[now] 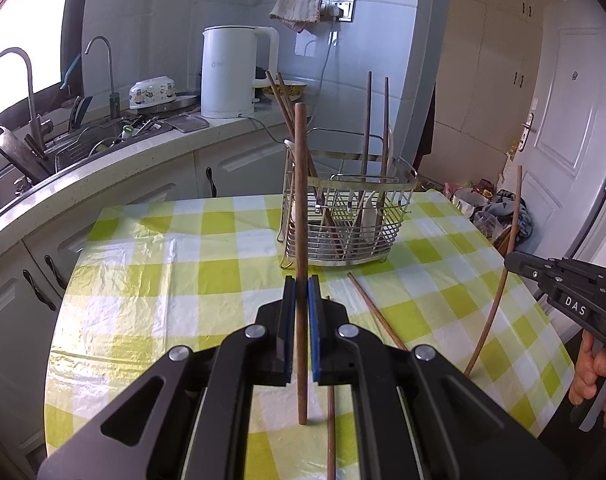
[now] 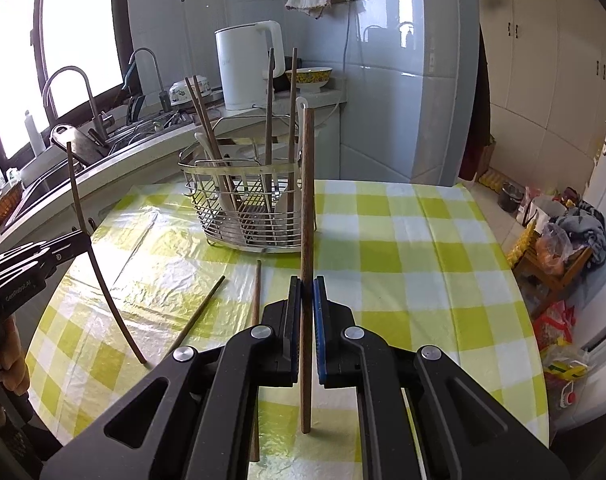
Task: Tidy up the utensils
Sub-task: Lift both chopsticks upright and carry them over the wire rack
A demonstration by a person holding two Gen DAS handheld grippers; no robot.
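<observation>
The left gripper (image 1: 302,284) has its fingers clamped on an upright chopstick (image 1: 301,208), tip on the checked worktop (image 1: 151,280). The right gripper (image 2: 307,286) likewise pinches a second chopstick (image 2: 307,200). At 12 o'clock stands the wire basket (image 1: 399,188) (already holding several utensils). Two loose chopsticks (image 2: 201,312) lie before it.

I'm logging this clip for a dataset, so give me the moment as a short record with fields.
left gripper: shut on an upright chopstick
right gripper: shut on another upright chopstick
wire utensil basket: on the table, already holding four chopsticks and white spoons
loose chopsticks: two lying on the checked tablecloth
</observation>
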